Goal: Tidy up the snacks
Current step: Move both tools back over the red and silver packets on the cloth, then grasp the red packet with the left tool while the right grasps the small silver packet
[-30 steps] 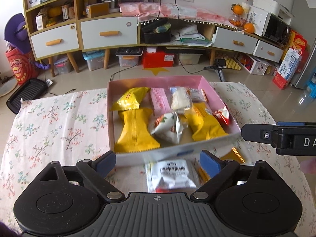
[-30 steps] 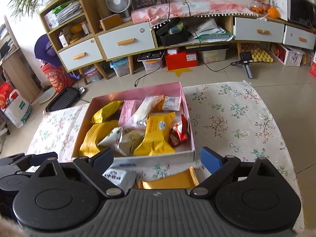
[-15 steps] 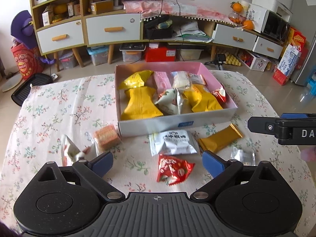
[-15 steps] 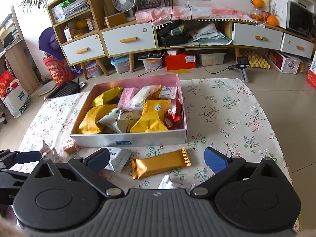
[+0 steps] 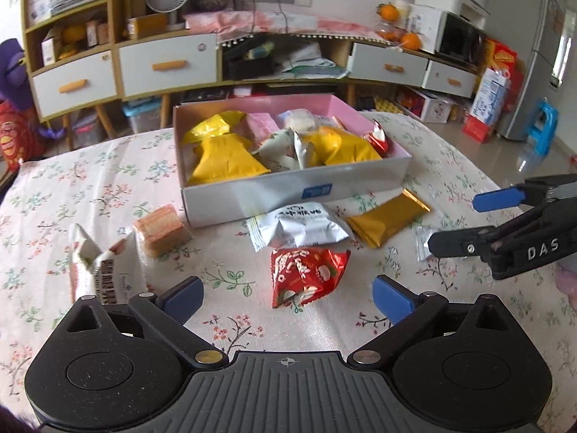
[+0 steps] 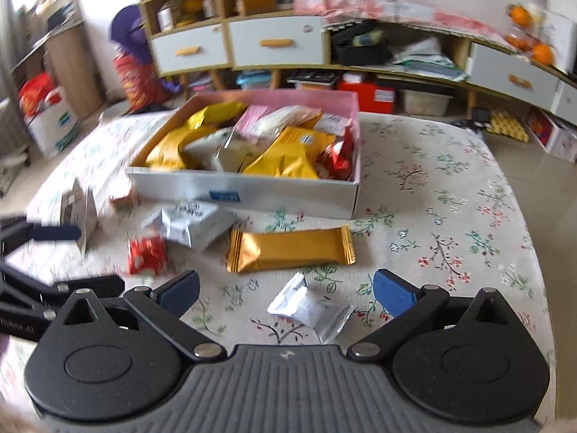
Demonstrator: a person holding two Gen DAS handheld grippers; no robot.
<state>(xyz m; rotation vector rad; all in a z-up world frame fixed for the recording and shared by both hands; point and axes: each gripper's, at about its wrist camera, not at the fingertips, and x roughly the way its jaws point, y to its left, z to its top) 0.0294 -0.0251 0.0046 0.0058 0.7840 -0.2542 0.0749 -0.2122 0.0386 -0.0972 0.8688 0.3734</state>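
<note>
A pink-lined box [image 5: 295, 189] [image 6: 252, 189] full of snack packs sits mid-table. Loose in front of it lie a white pack [image 5: 299, 225] [image 6: 187, 222], a gold bar [image 5: 387, 216] [image 6: 288, 249], a red pack [image 5: 306, 276] [image 6: 146, 254], an orange cracker pack [image 5: 162, 230], a white and red pack [image 5: 99, 267] and a small silver pack [image 6: 312, 310]. My left gripper [image 5: 286, 297] is open and empty, just short of the red pack. My right gripper [image 6: 285, 292] is open and empty over the silver pack, and shows in the left wrist view [image 5: 465, 222].
The table has a floral cloth [image 5: 90, 187] with edges left and right. Behind it stand drawer cabinets [image 5: 166, 65], storage bins and boxes on the floor. My left gripper shows at the left edge of the right wrist view [image 6: 54, 232].
Both grippers have pulled back from the box and dropped lower, bringing the loose packs on the cloth into view. Both stay open and empty. The right wrist view is motion-blurred.
</note>
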